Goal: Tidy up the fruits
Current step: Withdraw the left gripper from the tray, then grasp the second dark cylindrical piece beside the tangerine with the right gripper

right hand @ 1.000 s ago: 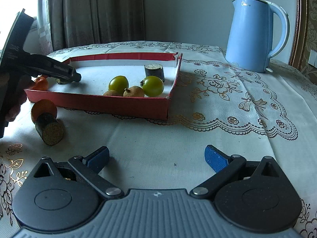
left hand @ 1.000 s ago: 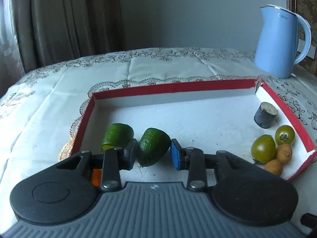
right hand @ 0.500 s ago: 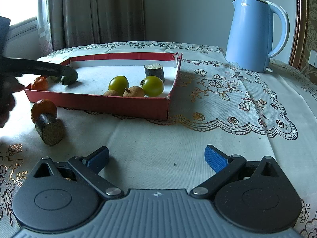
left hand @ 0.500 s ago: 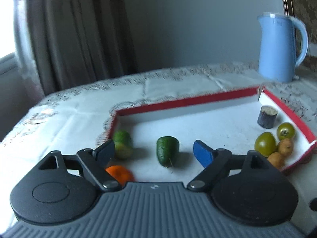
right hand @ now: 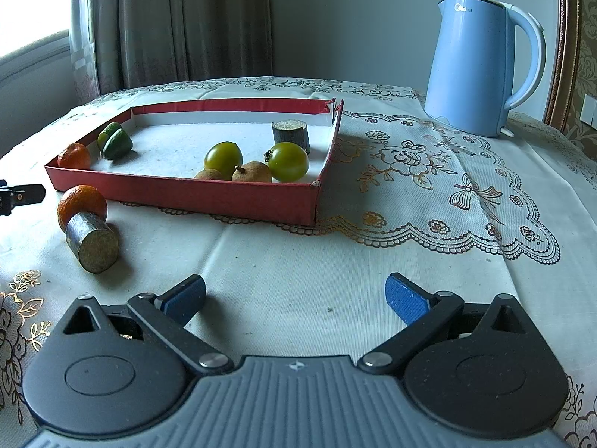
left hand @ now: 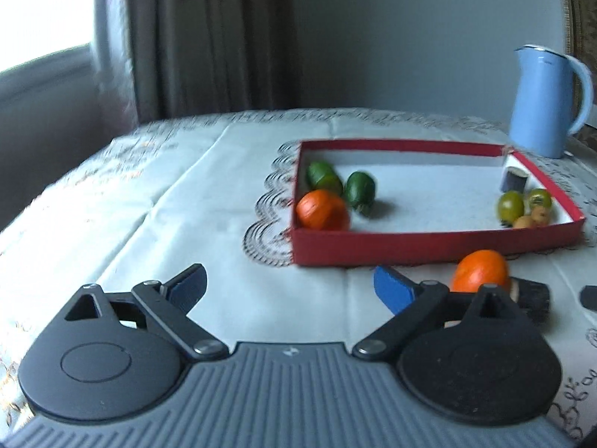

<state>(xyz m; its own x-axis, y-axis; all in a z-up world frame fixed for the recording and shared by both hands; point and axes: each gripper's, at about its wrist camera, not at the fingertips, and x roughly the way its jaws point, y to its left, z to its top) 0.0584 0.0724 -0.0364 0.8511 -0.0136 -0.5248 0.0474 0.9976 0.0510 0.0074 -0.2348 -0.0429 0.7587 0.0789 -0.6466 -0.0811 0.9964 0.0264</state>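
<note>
A red box with a white floor holds two dark green fruits, an orange, two green tomatoes, small brown fruits and a dark stub. Outside the box lie another orange and a dark cylinder, touching. My left gripper is open and empty, pulled back in front of the box. My right gripper is open and empty over bare cloth.
A blue kettle stands behind the box at the right. A lace cloth covers the table. Curtains hang behind. The left gripper's tip shows at the left edge of the right wrist view.
My left gripper let go of the green fruit, opened wide and drew back out of the box to the front left. The right gripper has not moved.
</note>
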